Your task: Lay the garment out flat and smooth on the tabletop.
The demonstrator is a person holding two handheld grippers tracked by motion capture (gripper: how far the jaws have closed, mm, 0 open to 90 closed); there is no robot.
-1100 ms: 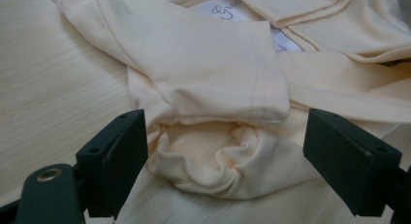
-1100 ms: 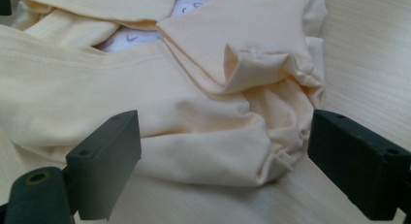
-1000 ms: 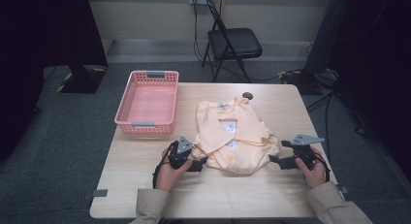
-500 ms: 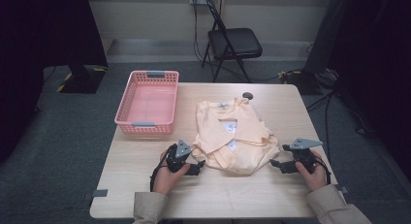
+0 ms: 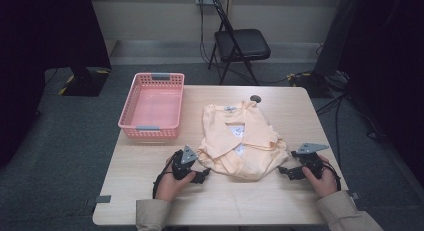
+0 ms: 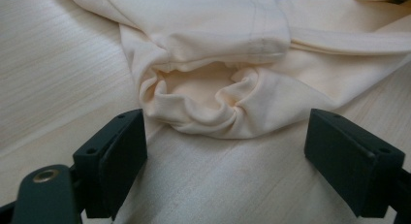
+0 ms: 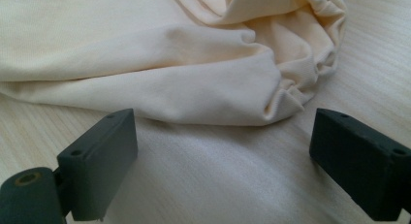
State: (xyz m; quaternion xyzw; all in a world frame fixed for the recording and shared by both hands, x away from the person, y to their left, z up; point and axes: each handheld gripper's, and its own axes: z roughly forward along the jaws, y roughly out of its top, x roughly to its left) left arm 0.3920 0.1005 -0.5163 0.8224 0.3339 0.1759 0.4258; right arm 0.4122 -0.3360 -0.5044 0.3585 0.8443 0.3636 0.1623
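Lying crumpled mid-table, pale yellow cotton shirt (image 5: 242, 141); pink plastic mesh basket (image 5: 152, 106) at its left, nothing inside. Left gripper (image 5: 202, 175) and right gripper (image 5: 286, 172) flank the near hem, jaws wide, gripping nothing.

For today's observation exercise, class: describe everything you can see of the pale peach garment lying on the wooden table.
The pale peach garment is a soft knit top, loosely folded and rumpled, lying flat on the light wooden table right of the pink plastic basket. Its neckline with a small label points away from the person; white tags show mid-body. A stitched hem and bunched, puckered edges face both grippers. The left gripper and right gripper sit open at its near corners, apparently not touching it.
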